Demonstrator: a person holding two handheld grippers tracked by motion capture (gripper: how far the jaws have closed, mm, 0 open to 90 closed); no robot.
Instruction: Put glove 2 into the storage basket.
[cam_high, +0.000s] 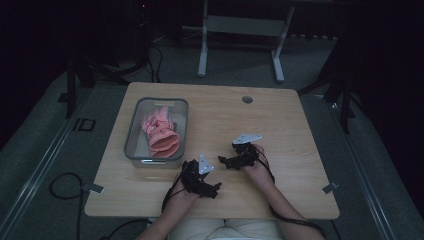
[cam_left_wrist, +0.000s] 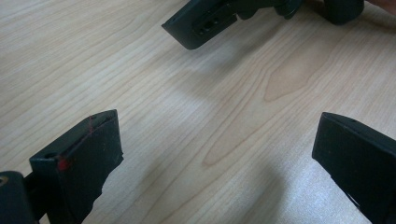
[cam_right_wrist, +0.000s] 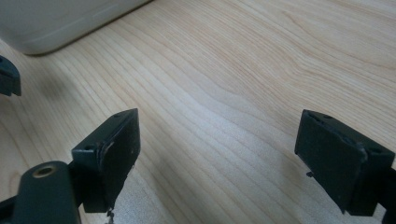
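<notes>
On the tabletop (cam_high: 280, 125), toward its left side, sits one clear rectangular bin (cam_high: 134, 131) holding a bundle of pink cloth-like material (cam_high: 161, 132); exactly what the pink item is cannot be told from the high view. The bin lies just up and to the left of the left gripper (cam_high: 212, 189), near it but apart, and farther from the right gripper (cam_high: 223, 161), which rests toward the middle of the near half of the tabletop.

Left gripper (cam_left_wrist: 217, 158): jaws spread wide, nothing between them, bare wood grain visible in the gap. A small red mark shows on the left jaw's edge. Across the top of the left gripper view, one black jaw of the right gripper (cam_left_wrist: 201, 23) points in, near but not touching.

Right gripper (cam_right_wrist: 229, 158): jaws likewise spread wide and released, holding nothing, bare wood beneath. In the right gripper view the pale lower wall of the bin (cam_right_wrist: 60, 21) fills the upper left corner, well apart from the jaws; a black bit of the left gripper (cam_right_wrist: 9, 77) shows at the left edge.

Count: two grippers, one per hand, each with a grey three-cornered plate on top; one bin; one pink bundle; one round hole (cam_high: 247, 99) near the tabletop's far edge. Both forearms enter from the bottom of the high view, with the two grippers close together and angled toward one another.
</notes>
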